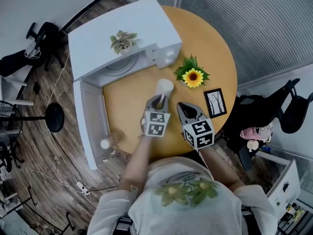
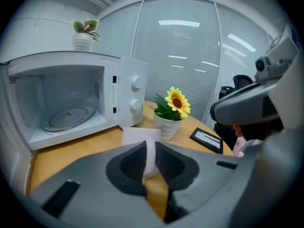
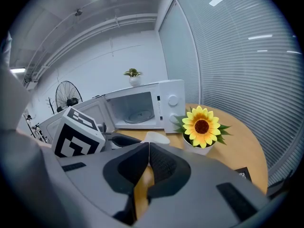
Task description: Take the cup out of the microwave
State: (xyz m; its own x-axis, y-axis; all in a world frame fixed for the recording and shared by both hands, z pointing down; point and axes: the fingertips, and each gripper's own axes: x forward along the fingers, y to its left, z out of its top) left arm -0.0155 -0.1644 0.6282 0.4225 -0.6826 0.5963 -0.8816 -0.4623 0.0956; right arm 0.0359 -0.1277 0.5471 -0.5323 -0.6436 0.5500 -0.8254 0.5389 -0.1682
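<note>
**Left tongs on the cup's handle: now a soft landing**

Left tongs (image 2: 150,152) sit closest, and they are squeezed on the thin white handle of the cup (image 1: 165,87) — the loop stands right between the two dark pads. Right tongs (image 3: 147,151) are beside them at 3 o'clock. They are pressed together with nothing inside.

The cup is already out of the microwave (image 1: 146,23). It is over the bare worktop (image 1: 132,106), in front of the open oven, which sits at 11 o'clock from it. The oven's door (image 1: 90,126) hangs wide at 8 o'clock. I cannot tell if the cup's bottom is touching the wood yet.

So the job looks almost done, I think. What is left is to put the cup down well.

Go down slowly and straight, so the cup does not tip. Hold the squeeze the same until the bottom sits flat. A handle is a small thing to hold, and the cup could swing around it.

Watch the sunflower pot (image 1: 193,76) at 2 o'clock from the cup. It is near, so don't drift that way. The picture frame (image 1: 215,103) at 4 o'clock is farther off.

Then open the tongs only a little and pull straight back toward 6 o'clock, so no pad hooks the handle and drags the cup over. Right tongs have no job here — best to hang back.
</note>
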